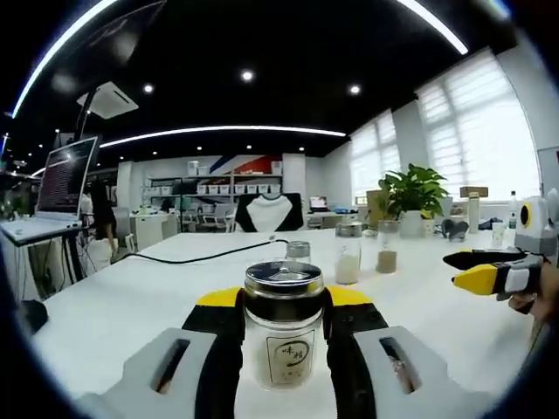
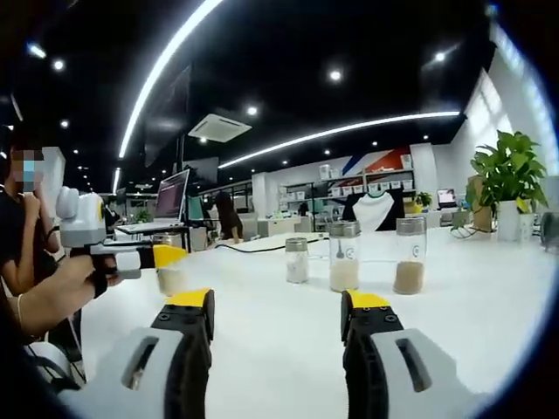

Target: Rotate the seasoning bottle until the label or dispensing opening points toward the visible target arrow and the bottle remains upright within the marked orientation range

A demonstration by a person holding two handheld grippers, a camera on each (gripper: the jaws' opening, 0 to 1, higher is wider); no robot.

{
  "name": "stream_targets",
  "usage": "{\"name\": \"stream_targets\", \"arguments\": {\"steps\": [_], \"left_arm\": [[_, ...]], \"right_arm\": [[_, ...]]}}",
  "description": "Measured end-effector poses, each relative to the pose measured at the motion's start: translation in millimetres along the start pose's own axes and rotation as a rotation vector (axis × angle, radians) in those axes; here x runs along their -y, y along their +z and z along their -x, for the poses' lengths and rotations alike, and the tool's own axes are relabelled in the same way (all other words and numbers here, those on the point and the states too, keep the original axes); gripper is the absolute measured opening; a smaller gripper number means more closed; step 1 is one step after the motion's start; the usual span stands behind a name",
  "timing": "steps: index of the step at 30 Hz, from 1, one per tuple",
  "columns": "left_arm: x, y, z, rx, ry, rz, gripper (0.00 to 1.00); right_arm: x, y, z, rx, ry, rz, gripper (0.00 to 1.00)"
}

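Two Chinese characters, seemingly 味精, on the label of the seasoning bottle (image 1: 283,332).

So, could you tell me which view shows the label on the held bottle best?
The left gripper view: the bottle sits close between the jaws, label facing the camera. In the right gripper view it is small, label unreadable.

A black cable (image 1: 196,256) snakes across the white counter (image 1: 113,305) toward its far edge. Three other jars stand apart on the counter: a small one with pale contents (image 2: 297,259), a taller one of light powder (image 2: 343,255) and one holding brown powder (image 2: 410,254). A leafy potted plant (image 1: 412,197) sits at the far right corner. An open laptop (image 1: 59,188) stands raised to the left, and shelves of white boxes (image 1: 229,187) line the back wall
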State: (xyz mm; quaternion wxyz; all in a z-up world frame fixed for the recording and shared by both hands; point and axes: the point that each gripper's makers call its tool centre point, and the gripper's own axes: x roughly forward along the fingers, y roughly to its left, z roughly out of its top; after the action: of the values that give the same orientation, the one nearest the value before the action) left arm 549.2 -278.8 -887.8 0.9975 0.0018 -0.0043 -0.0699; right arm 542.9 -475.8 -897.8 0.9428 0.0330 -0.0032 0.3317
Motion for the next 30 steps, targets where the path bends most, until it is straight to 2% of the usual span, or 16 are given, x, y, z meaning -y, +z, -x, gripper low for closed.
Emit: {"name": "stream_targets", "arguments": {"steps": [10,30], "left_arm": [[-18.4,-10.0,0,-0.009,0.043,0.005,0.37],[-29.3,-31.0,5,-0.013,0.101,0.032,0.37]], "right_arm": [[4,-4.2,0,-0.014,-0.006,0.000,0.57],[4,-3.9,-1,-0.025,-0.002,0.013,0.56]]}}
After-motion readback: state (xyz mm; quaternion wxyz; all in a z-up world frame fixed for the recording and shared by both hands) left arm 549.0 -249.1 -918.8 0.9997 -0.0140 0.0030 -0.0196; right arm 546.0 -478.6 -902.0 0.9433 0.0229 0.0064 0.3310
